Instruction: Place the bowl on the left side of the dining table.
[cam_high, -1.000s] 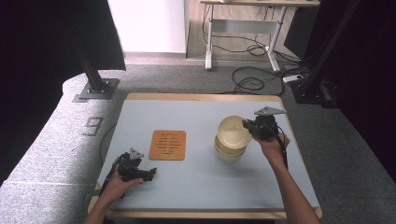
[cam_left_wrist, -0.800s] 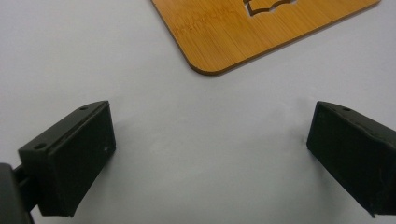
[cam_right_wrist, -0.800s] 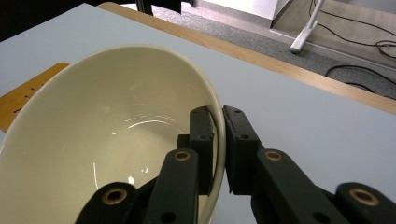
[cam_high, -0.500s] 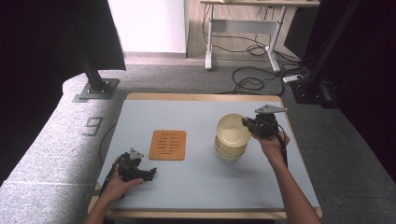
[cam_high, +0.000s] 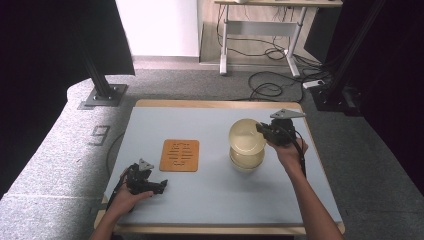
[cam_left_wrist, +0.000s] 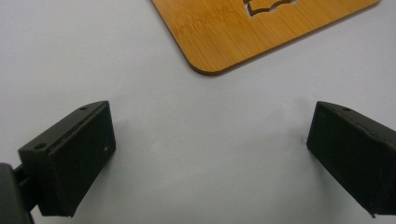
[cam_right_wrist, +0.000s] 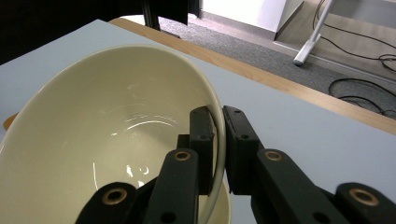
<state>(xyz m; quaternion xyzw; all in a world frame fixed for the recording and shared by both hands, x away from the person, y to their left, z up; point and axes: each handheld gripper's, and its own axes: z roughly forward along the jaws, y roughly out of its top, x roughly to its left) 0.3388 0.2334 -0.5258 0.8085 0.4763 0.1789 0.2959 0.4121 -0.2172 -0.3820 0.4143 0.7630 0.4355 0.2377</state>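
Note:
My right gripper (cam_high: 262, 130) is shut on the rim of a cream bowl (cam_high: 246, 135) and holds it tilted just above a second cream bowl (cam_high: 247, 161) that stands on the table. In the right gripper view the jaws pinch the wall of the held bowl (cam_right_wrist: 116, 126), one inside and one outside, at the right gripper (cam_right_wrist: 218, 135); the lower bowl's edge (cam_right_wrist: 223, 205) peeks out beneath. My left gripper (cam_high: 159, 186) rests open on the table near the front left, jaws wide apart around bare table in the left gripper view (cam_left_wrist: 210, 158).
A bamboo trivet (cam_high: 180, 155) with cut-out slots lies left of the bowls; its corner (cam_left_wrist: 243, 28) is just ahead of the left jaws. The blue-grey tabletop (cam_high: 210, 200) has a wooden edge. Stand bases, cables and a desk frame sit on the floor beyond.

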